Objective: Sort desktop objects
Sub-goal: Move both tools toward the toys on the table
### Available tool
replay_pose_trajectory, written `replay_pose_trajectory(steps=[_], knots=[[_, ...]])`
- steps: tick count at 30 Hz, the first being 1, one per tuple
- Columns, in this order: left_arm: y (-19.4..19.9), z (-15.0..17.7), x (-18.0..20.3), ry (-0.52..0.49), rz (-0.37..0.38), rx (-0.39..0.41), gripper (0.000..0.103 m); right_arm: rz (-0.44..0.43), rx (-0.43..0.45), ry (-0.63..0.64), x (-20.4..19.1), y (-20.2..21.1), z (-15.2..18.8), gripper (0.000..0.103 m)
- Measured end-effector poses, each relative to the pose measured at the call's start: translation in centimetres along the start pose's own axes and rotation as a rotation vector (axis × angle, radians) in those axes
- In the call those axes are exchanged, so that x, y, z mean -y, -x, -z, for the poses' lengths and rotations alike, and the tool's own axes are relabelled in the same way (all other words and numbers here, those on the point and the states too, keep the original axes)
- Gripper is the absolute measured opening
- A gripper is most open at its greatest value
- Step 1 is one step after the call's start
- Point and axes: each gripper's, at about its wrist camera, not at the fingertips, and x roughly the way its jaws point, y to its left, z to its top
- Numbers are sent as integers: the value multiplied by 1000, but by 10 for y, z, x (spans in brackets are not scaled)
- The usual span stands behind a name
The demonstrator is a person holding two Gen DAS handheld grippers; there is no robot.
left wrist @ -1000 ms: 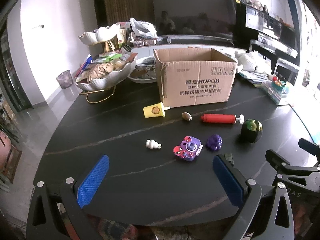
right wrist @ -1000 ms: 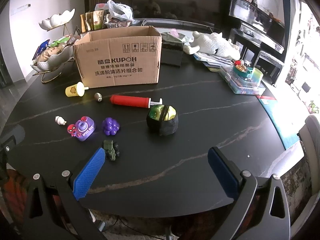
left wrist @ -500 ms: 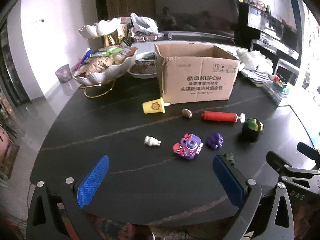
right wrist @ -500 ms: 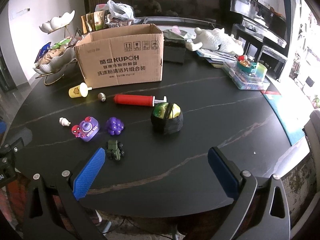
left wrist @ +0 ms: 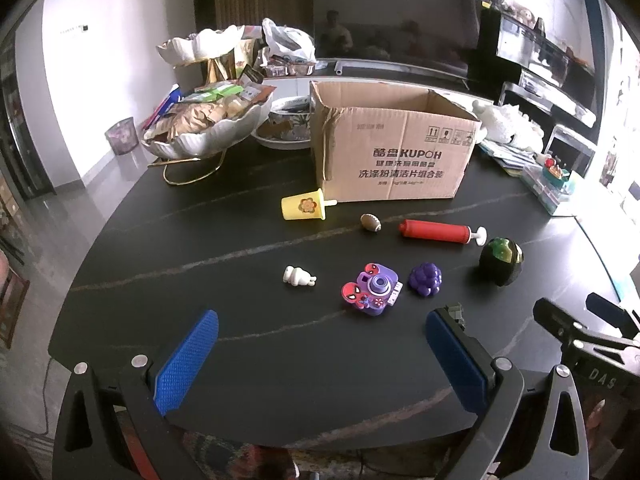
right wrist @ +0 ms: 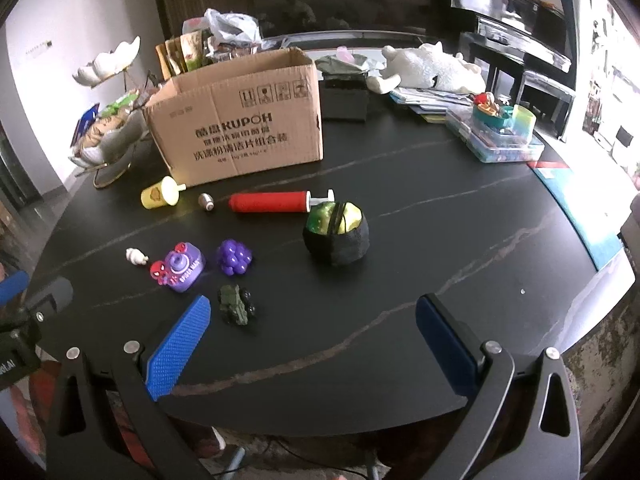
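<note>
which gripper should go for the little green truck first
Right, probably. The green truck lies just ahead of the right gripper, beside its left finger. The left gripper has it half hidden behind its right finger. Both are open and empty.

One cardboard box (left wrist: 394, 148), one red pump (left wrist: 438, 231), eight small toys, two claws.

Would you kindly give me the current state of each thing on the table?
Cardboard box: upright, flaps open.
Red pump: lying flat, handle pushed in.
Yellow popsicle toy: on its side.
Green ball: half wrapped in black.
Left tool: open, empty.
Right tool: open, empty.
</note>
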Motion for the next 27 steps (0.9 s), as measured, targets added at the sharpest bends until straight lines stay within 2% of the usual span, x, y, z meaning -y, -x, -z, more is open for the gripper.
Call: replay_pose_trajectory(steps=[8, 27], knots=[[-4, 1, 0, -4, 1, -15, 102, 5, 2, 39, -8, -2, 2, 102], [-7, 1, 3, -23, -8, -24, 102, 8, 45, 37, -10, 3, -2, 102]])
